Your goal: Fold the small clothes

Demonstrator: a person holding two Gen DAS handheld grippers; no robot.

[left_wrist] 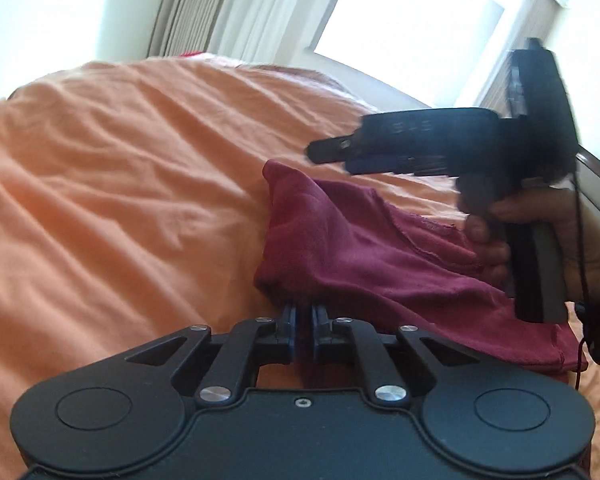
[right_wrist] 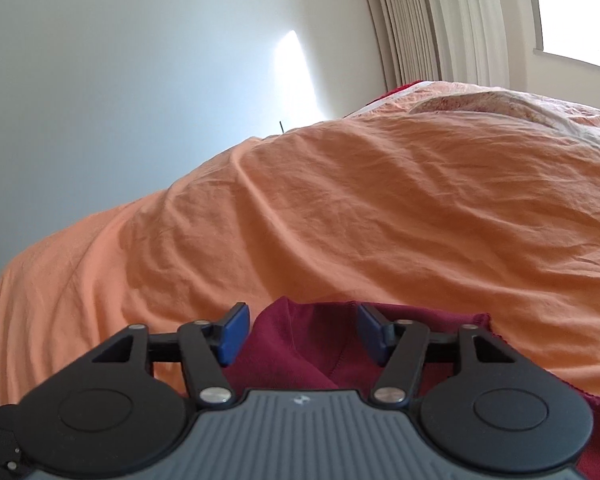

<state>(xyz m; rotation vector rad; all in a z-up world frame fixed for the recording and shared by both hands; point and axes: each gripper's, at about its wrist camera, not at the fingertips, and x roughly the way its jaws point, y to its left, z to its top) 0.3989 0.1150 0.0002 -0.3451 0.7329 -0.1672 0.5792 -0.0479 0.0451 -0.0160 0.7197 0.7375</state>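
Note:
A small maroon garment [left_wrist: 352,248] lies bunched on the orange bedsheet [left_wrist: 120,184]. My left gripper [left_wrist: 304,312] is shut on the garment's near edge, its blue pads pressed together on the cloth. My right gripper [left_wrist: 324,152] shows in the left wrist view, held in a hand above the garment's far side and blurred. In the right wrist view my right gripper [right_wrist: 302,332] is open, blue pads [right_wrist: 232,332] wide apart, hovering just over the maroon garment [right_wrist: 300,344], which lies below and between them.
The orange sheet [right_wrist: 340,220] covers a wrinkled bed. A patterned pillow or cover [right_wrist: 500,104] lies at the far end. Pale curtains [left_wrist: 220,8] and a bright window [left_wrist: 412,12] stand behind the bed. A white wall [right_wrist: 140,80] is at the left.

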